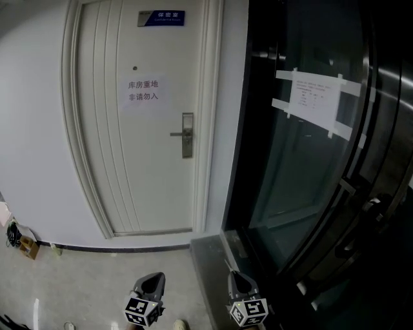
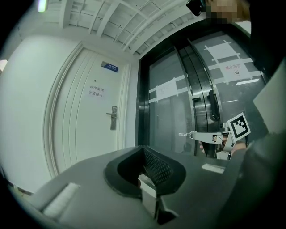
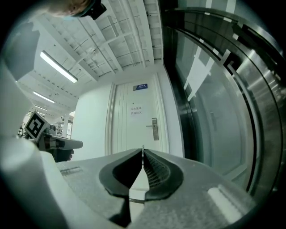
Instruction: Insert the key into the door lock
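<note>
A white door [image 1: 135,129] stands ahead, with a silver lock plate and lever handle [image 1: 186,135] on its right side. The lock [image 2: 114,117] also shows in the left gripper view, and the lock [image 3: 154,129] shows small and far in the right gripper view. My right gripper [image 1: 240,281] is shut on a key; its thin blade [image 3: 143,150] pokes out between the jaws. From the left gripper view the right gripper [image 2: 194,134] shows with the key [image 2: 183,133] at its tip. My left gripper [image 1: 150,283] is shut with nothing in it. Both grippers point level at the door, well short of it.
A dark glass door [image 1: 310,161] in a metal frame fills the right, with a taped paper notice [image 1: 314,102] on it. The white door carries a printed sheet [image 1: 142,91] and a blue plaque [image 1: 161,18]. Small items [image 1: 19,238] lie on the floor at the left wall.
</note>
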Available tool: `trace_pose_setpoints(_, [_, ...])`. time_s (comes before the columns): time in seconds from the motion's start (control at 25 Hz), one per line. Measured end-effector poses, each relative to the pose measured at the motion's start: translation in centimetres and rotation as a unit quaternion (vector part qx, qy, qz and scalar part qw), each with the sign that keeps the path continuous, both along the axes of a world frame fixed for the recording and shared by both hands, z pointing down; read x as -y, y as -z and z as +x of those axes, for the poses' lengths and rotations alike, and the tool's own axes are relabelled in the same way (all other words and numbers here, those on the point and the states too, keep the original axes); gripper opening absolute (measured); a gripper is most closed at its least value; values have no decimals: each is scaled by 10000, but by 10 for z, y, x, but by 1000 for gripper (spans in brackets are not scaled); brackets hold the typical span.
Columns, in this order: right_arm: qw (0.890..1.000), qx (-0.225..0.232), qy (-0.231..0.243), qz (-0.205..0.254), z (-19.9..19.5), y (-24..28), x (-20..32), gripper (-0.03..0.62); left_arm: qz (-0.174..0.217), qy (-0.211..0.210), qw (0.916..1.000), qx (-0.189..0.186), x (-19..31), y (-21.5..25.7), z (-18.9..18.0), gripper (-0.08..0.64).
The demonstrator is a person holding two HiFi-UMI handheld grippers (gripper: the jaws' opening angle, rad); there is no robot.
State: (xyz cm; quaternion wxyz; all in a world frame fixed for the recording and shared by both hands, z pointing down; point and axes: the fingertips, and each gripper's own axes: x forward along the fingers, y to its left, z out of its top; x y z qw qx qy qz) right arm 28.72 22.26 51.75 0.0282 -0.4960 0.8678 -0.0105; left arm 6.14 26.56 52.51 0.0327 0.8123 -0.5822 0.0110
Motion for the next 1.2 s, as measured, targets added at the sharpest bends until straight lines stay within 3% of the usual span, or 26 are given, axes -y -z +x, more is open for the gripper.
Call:
trace_pose_setpoints(0.68, [9998, 48, -179, 19, -74, 9, 135, 11, -24, -93, 9999, 43, 140, 7, -81, 2])
trace_pose_setpoints(1.2, [9994, -127, -332, 49, -113, 11, 190, 11, 38, -369, 9993, -98, 199, 1, -111, 2])
